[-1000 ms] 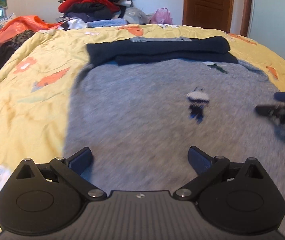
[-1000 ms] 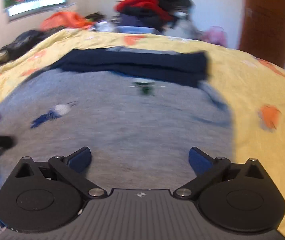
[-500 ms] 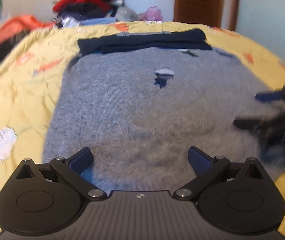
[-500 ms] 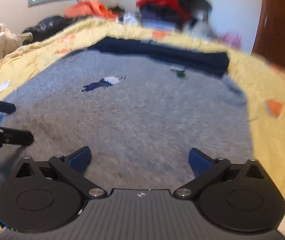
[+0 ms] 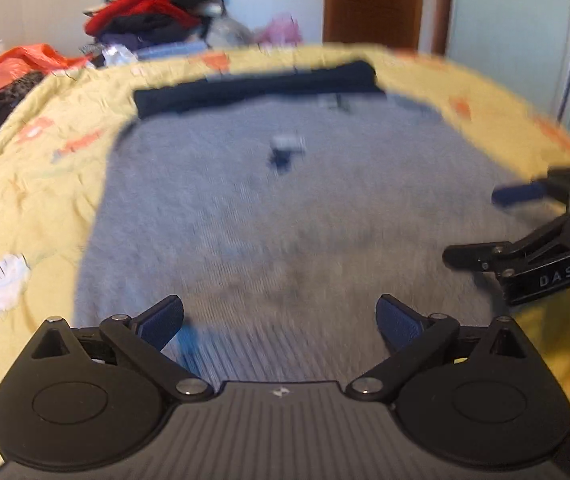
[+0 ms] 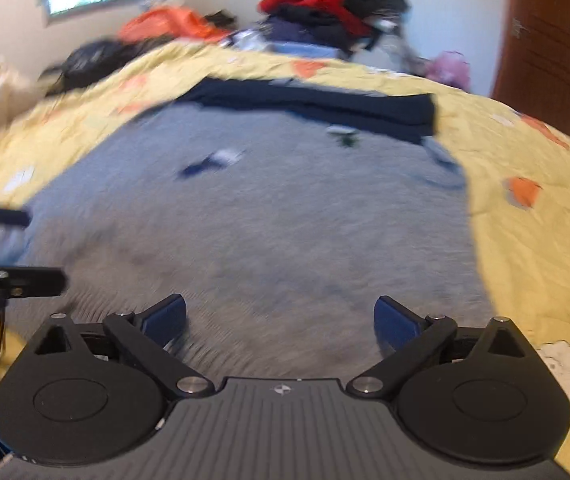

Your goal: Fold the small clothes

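A grey knit sweater [image 5: 285, 216] lies flat on the yellow bedspread [image 5: 25, 200], with a dark navy band [image 5: 253, 88] across its far end and small motifs on its front. It also shows in the right wrist view [image 6: 253, 224]. My left gripper [image 5: 281, 320] is open and empty over the sweater's near edge. My right gripper [image 6: 281, 318] is open and empty over the near edge too. Each gripper shows in the other's view: the right one [image 5: 485, 224] at the right side, the left one [image 6: 41, 248] at the left side.
A pile of clothes [image 5: 153, 20] sits beyond the bed's far end, also in the right wrist view [image 6: 325, 4]. Orange fabric [image 5: 25, 60] lies at far left. A wooden door [image 5: 373, 0] stands behind. The bedspread [image 6: 545, 220] extends to the right.
Both grippers have pulled back toward the sweater's near edge, so more of the sweater shows. Both stay open and empty. The views are blurred by motion.
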`<state>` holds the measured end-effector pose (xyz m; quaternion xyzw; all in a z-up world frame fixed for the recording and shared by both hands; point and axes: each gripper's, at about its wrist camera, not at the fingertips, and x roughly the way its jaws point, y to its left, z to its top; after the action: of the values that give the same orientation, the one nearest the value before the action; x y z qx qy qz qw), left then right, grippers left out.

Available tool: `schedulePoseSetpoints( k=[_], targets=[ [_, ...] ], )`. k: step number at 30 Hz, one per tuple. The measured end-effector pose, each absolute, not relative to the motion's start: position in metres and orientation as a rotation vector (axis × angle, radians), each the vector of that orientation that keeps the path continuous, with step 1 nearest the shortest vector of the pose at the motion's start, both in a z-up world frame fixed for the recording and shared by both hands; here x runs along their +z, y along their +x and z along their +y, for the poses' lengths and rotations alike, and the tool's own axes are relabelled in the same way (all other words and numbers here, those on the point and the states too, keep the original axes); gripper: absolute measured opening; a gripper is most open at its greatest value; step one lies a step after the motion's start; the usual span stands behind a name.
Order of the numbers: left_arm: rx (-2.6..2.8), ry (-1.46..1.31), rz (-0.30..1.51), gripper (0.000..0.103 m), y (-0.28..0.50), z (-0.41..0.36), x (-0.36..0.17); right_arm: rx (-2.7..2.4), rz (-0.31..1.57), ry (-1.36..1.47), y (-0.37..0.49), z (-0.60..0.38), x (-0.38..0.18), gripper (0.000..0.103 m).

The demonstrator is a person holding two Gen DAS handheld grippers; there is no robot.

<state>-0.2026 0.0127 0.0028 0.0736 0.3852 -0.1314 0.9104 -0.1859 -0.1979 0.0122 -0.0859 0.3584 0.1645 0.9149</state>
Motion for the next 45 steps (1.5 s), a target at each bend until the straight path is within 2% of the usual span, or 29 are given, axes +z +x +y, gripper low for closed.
schedulePoseSetpoints(
  k=[7,15,26,29,34,38,43,45],
  targets=[
    [-0.27,0.128,0.789,0.103,-0.215,0.036,0.0,0.302,0.73,-0.124,-0.187,-0.217,0.002,0.103],
    [-0.284,0.101,0.775,0.103,-0.217,0.028,0.015,0.279,0.753,-0.122,-0.187,-0.215,0.006,0.102],
    [-0.304,0.127,0.808,0.103,-0.229,0.035,0.002,0.281,0.741,-0.11,-0.203,-0.23,0.004,0.103],
    [-0.294,-0.001,0.805,0.103,-0.237,0.064,0.016,0.275,0.765,-0.061,-0.206,-0.244,0.013,0.098],
    [-0.201,-0.309,0.89,0.103,-0.232,0.125,0.014,0.287,0.778,0.207,-0.216,-0.305,0.034,0.096],
    [-0.28,-0.547,0.905,0.103,-0.226,0.147,0.011,0.301,0.889,0.435,-0.208,-0.354,0.027,0.095],
    [-0.399,-0.806,0.954,0.103,-0.21,0.155,-0.004,0.456,0.995,0.686,-0.195,-0.368,0.014,0.094],
    [-0.394,-0.83,0.964,0.096,-0.207,0.158,-0.005,0.499,1.017,0.707,-0.192,-0.361,0.011,0.089]
  ],
)
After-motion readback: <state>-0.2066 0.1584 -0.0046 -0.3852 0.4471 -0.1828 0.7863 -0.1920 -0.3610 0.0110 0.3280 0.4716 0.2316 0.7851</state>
